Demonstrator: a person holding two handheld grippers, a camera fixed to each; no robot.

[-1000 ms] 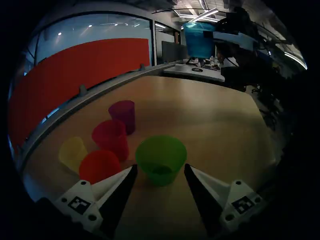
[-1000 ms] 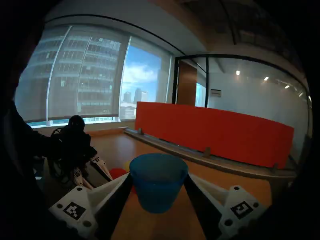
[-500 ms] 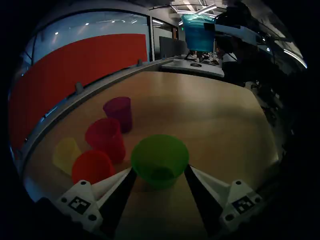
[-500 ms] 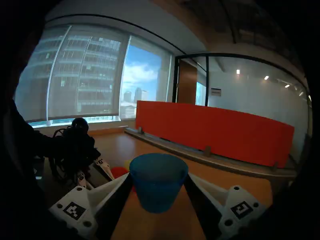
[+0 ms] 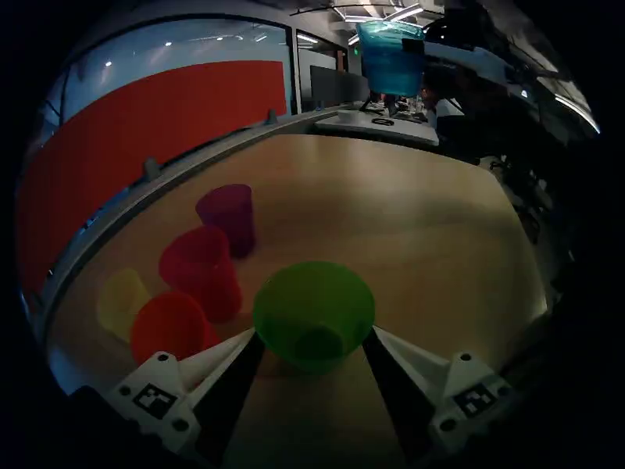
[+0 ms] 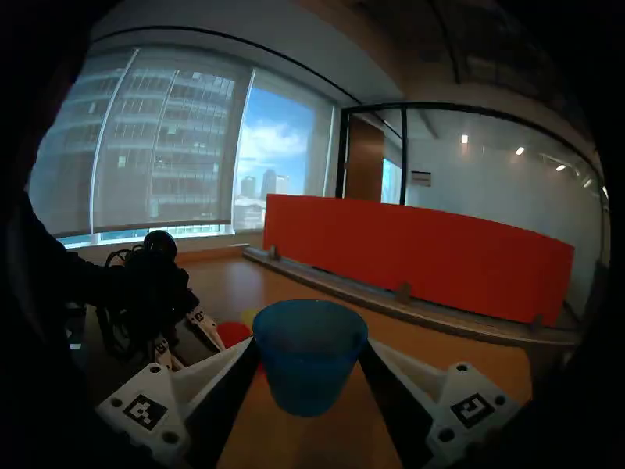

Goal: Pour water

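Observation:
A green cup (image 5: 312,316) stands on the wooden table (image 5: 422,234), right between the fingers of my left gripper (image 5: 312,344). Its rim overlaps both fingertips, and the jaws stand open at about the cup's width. My right gripper (image 6: 310,367) is shut on a blue cup (image 6: 310,356) and holds it upright above the table. In the left gripper view the blue cup (image 5: 393,56) hangs high at the far end, with liquid in it. In the right gripper view the left gripper (image 6: 176,316) sits low at the left, held by a dark-sleeved arm.
To the left of the green cup stand a purple cup (image 5: 228,215), a dark red cup (image 5: 201,270), an orange-red cup (image 5: 168,336) and a yellow cup (image 5: 119,301). A red partition (image 5: 156,133) with a rail borders the table's left side. Windows lie beyond.
The left gripper has slid forward, so the green cup now sits deeper between its fingers and looks larger. The right gripper has stayed almost still with the blue cup.

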